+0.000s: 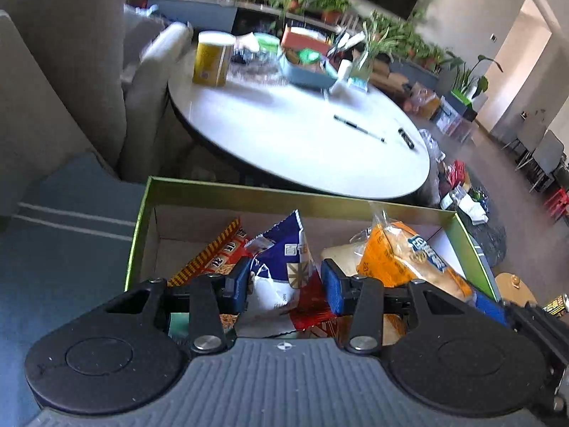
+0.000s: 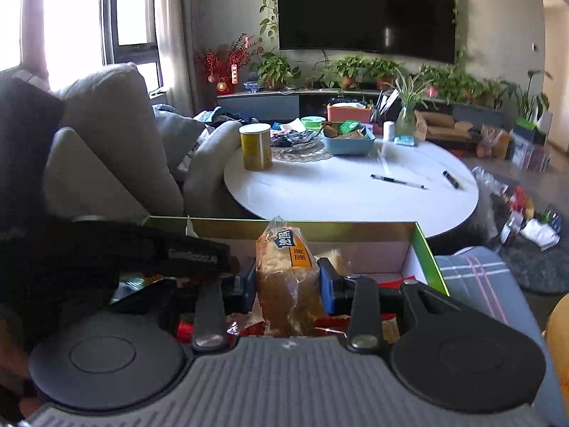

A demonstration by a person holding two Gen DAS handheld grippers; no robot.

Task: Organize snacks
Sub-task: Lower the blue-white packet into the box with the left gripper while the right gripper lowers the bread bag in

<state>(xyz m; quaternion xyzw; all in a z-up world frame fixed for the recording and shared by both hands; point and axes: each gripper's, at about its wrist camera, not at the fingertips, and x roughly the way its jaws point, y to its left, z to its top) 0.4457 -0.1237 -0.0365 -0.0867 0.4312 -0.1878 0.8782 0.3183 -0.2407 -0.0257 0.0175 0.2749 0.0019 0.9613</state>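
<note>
- Left tool (image 1: 284, 286) grips a blue-white packet (image 1: 281, 270) between its narrow fingers, over the green box (image 1: 213, 188).
- Right tool (image 2: 288, 286) clamps a bread bag (image 2: 288, 284), fingers set wide, above that box (image 2: 425, 252).
- Round tabletop (image 2: 338, 192) lies beyond both tools.

Two fisheye views, each from a handheld gripper's wrist, look forward and downward along its fingers, close over an open green box (image 1: 142, 220) at 6 o'clock. The left view tilts more steeply, with the round white table (image 1: 302, 135) at 12 o'clock; the right sits more level, reaching the wall television (image 2: 366, 10) at 12 o'clock. Both share the box (image 2: 426, 252), the table (image 2: 338, 192) and the yellow canister (image 1: 212, 58) (image 2: 255, 146).
</note>
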